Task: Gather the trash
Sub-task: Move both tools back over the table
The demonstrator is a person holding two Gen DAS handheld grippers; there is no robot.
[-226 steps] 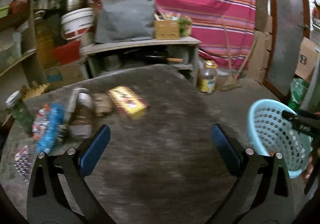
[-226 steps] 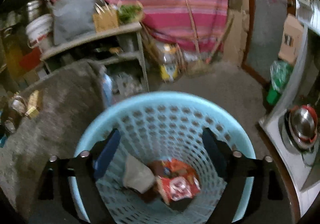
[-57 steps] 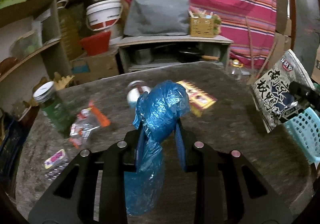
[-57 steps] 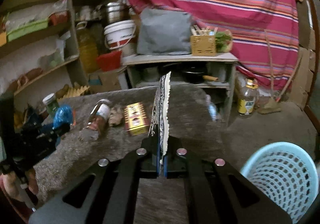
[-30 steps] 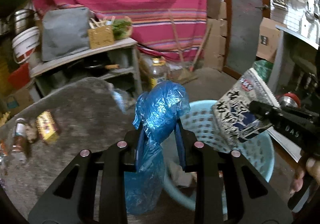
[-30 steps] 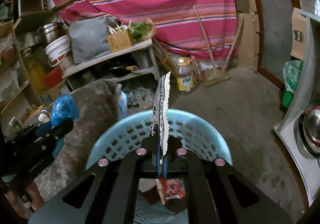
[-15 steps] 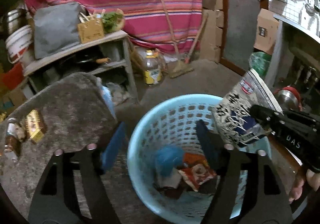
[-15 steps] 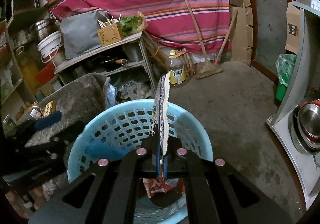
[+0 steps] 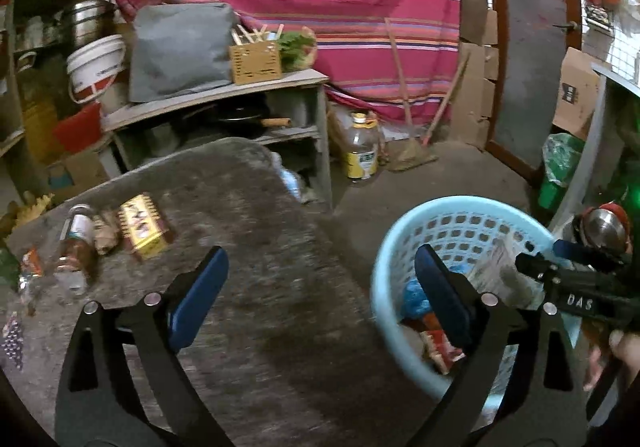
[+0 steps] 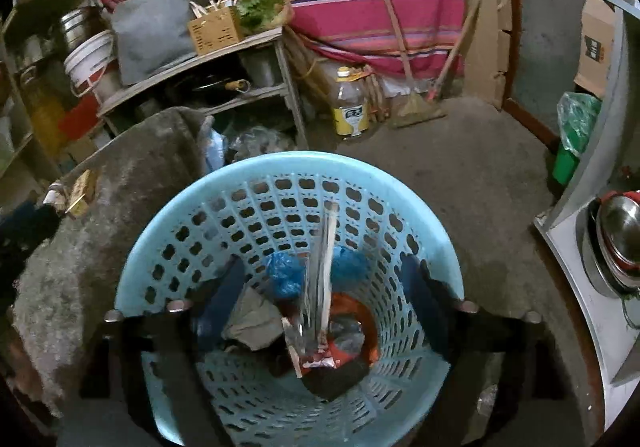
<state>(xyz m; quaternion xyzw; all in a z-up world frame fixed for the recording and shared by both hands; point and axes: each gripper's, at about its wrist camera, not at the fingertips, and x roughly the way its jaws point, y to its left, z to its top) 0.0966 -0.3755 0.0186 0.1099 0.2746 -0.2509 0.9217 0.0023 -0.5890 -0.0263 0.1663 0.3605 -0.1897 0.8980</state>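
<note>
snack pkt point(image 10: 320, 271) edge-on, blurred | in lt-blue basket point(image 10: 224, 183) | blue bag point(image 10: 285, 274) crumpled

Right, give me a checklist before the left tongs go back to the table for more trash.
1. Left tongs empty: ok, jaws just opened, nothing between them.
2. Right tongs released: ok, jaws just opened; the packet is dropping between them into the basket.
3. Blue bag in basket: ok.
4. Trash left on table: ok, yellow box and bottle lie there.
5. Path to box clear: ok.
6. Basket has room: ok.
</note>
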